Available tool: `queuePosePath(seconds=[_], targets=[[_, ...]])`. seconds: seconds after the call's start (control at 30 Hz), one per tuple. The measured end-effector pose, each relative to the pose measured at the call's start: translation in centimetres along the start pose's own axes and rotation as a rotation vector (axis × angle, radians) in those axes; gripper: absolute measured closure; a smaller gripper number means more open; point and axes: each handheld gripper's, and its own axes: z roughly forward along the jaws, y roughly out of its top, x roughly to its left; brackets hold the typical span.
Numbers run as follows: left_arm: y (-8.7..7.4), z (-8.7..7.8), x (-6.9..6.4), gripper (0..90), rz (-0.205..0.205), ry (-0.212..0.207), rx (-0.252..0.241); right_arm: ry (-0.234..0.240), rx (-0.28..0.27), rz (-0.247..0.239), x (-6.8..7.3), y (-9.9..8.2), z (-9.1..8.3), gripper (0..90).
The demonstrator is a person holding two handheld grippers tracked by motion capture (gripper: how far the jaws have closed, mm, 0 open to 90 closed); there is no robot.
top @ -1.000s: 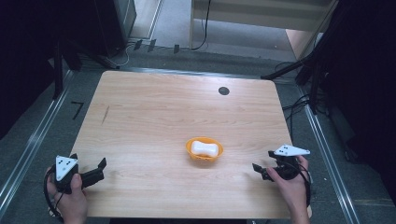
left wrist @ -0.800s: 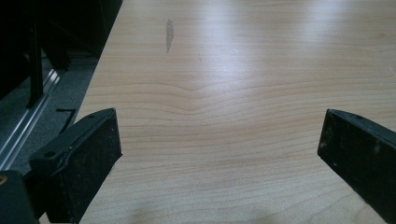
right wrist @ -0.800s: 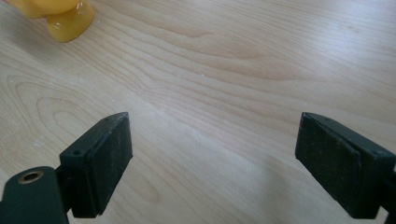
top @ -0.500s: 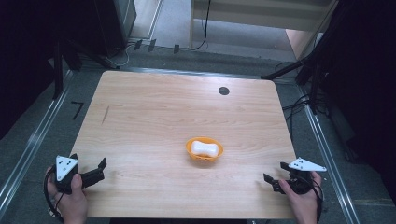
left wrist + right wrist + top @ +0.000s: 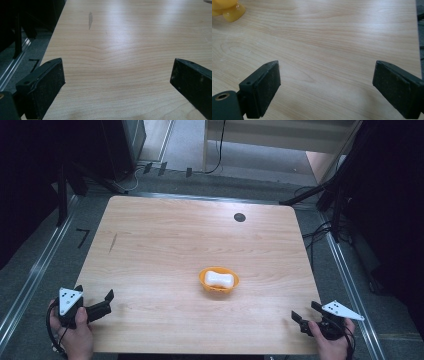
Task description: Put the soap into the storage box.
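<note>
A small orange bowl (image 5: 204, 283) sits on the wooden table (image 5: 200, 235), right of centre and toward the near side. A white dumbbell-shaped object (image 5: 219, 279) lies inside it. My left gripper (image 5: 95, 292) rests at the near left corner, open, with bare wood between its jaws (image 5: 117, 75). My right gripper (image 5: 305, 310) is at the near right corner, well away from the bowl. Its jaws have just been opening and stand wide with nothing between them (image 5: 327, 75). The bowl's edge (image 5: 230, 11) shows at the top left of the right gripper view.
A black round spot (image 5: 239, 217) marks the far side of the table. A dark smear (image 5: 113, 242) lies near the left edge, also seen ahead of the left gripper (image 5: 90, 18). Metal rails and cables run along the floor around the table.
My right gripper has drawn back toward the near right corner, away from the bowl. The left gripper and the bowl have stayed put.
</note>
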Motion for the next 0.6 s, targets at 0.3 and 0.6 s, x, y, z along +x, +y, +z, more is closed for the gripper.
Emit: queuePosePath(seconds=[0.3,0.6], targets=[[0.06,0.1,0.09,0.0,-0.009,-0.002,0.009,-0.002,-0.097,0.046,-0.55,-0.64,-0.95,12.3],[0.05,0.09,0.02,0.0,-0.003,0.002,0.008,-0.013,-0.076,0.039,-0.45,-0.55,-0.74,12.2]])
